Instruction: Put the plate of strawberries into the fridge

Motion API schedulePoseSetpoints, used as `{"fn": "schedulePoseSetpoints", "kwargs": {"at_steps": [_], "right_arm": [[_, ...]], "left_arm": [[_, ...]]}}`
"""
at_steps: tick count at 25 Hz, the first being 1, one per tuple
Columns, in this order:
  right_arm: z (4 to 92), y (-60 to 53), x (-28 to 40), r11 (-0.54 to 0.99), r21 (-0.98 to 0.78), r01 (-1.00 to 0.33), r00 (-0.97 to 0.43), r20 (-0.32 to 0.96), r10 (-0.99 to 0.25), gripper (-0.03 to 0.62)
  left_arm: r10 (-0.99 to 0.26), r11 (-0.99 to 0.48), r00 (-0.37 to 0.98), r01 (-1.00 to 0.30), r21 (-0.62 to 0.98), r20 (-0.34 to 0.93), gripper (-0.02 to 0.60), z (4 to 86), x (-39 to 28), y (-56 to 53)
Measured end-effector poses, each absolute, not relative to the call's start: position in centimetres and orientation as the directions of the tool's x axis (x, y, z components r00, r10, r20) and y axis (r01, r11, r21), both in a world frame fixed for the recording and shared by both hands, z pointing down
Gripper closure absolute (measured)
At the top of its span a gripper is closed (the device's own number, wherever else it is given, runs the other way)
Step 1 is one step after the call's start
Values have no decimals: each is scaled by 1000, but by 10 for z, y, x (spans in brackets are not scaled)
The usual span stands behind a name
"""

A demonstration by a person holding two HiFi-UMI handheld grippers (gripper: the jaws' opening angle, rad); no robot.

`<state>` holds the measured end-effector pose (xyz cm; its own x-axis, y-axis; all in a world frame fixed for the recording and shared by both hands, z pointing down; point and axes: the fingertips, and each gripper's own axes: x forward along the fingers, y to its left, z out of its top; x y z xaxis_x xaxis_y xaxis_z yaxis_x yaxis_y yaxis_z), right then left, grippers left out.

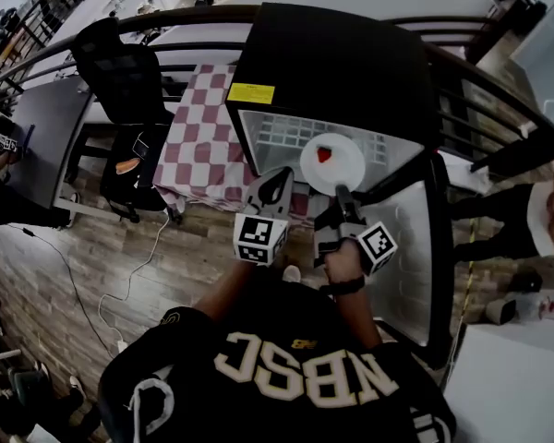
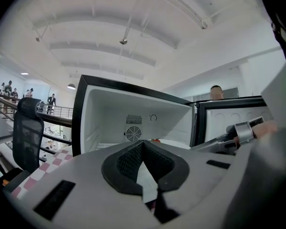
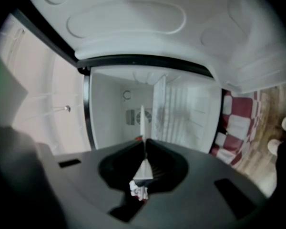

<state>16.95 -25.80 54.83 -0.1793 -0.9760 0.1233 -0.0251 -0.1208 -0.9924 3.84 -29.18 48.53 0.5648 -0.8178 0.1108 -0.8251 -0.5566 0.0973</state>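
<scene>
Black fridge (image 1: 332, 63) sits at the table's (image 1: 198, 146) right end, front flush with the table's front edge. The door (image 1: 415, 247) is swung fully open to the right and the opening faces the person. The checked cloth covers the table's left half. A black office chair (image 1: 120, 72) stands just off the left edge.

The wire shelf (image 1: 277, 135) inside shows on both sides of the plate. White plate (image 1: 346, 164) is level in the air at the fridge mouth, over the table's front edge.

Left claw (image 1: 279, 185) is closed on the plate's left rim. Right claw (image 1: 343, 195) is closed on its near rim. The two claws are close together and clear of the door.

One strawberry (image 1: 324, 154) sits near the plate's centre.

Yellow sticker (image 1: 250, 93) on the fridge's top front-left corner, text too small to read.
</scene>
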Motion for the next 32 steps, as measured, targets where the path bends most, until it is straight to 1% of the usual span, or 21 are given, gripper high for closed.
{"fn": "schedulePoseSetpoints", "kwargs": {"at_steps": [6, 10, 13, 20, 26, 32], "right_arm": [[555, -281, 172, -127, -992, -6, -161, 126, -979, 563], [561, -290, 175, -159, -987, 24, -145, 154, -978, 563], [559, -300, 175, -147, -989, -10, -137, 147, -980, 563], [570, -313, 179, -175, -985, -15, -108, 175, -979, 563], [578, -316, 178, -215, -976, -10, -94, 215, -972, 563], [584, -322, 175, -226, -974, 17, -85, 224, -971, 563]], "left_arm": [[-811, -566, 574, -819, 100, 112, 566, 486, 37, -313], [-800, -582, 590, -807, 99, 110, 566, 486, 41, -322], [-793, -592, 600, -800, 95, 107, 566, 485, 43, -328], [-788, -597, 604, -797, 93, 120, 566, 490, 37, -337], [-795, -590, 598, -801, 103, 103, 566, 485, 29, -345], [-797, -586, 594, -804, 100, 106, 566, 485, 25, -350]]}}
